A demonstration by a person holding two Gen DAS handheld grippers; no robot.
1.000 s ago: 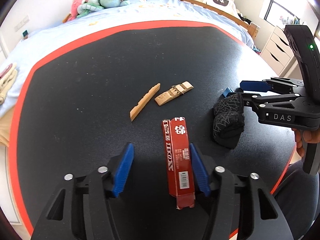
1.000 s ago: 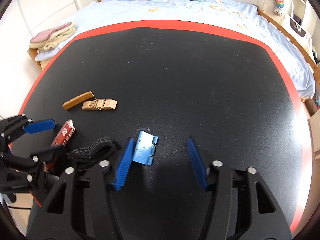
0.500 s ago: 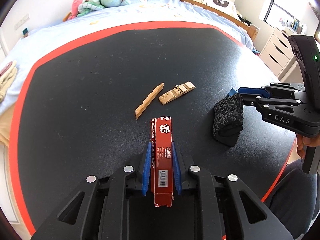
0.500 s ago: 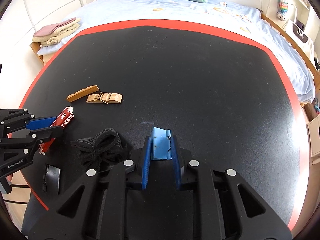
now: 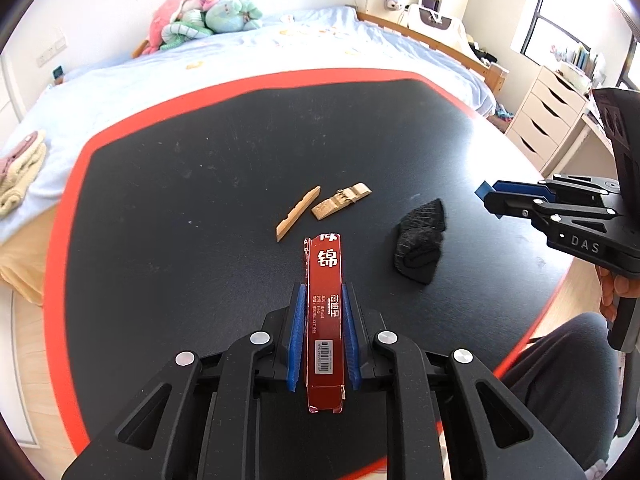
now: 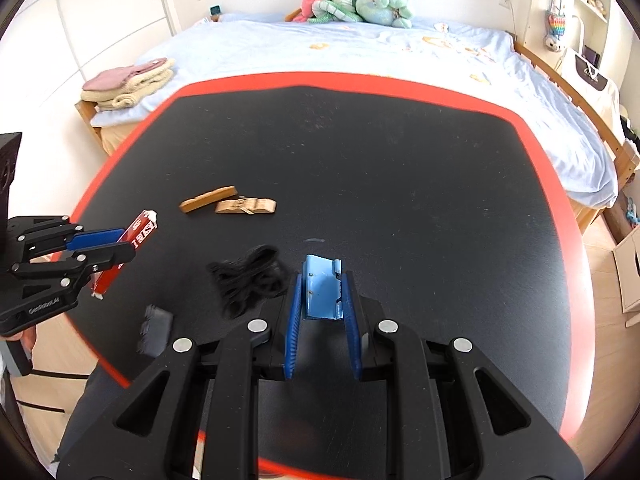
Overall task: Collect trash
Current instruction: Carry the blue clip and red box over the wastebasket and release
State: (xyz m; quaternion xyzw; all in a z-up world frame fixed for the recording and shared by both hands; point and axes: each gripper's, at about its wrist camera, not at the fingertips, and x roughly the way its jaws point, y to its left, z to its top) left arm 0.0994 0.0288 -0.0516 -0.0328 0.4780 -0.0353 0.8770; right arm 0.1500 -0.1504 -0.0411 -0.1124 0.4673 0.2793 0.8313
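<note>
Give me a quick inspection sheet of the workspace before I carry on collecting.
Surface: black table with red border, faint dusty marks.
Job's things: red carton clamped in left gripper; blue scrap clamped in right gripper.
Clutter: two wooden clothespin pieces, black mesh bundle, small dark pad at the near edge.
Grippers: both closed on their items within the last second.
Cables: nothing seen.
Surroundings: bed, plush toys, folded towels, drawer unit.

both claws newly clamped, lifted
</note>
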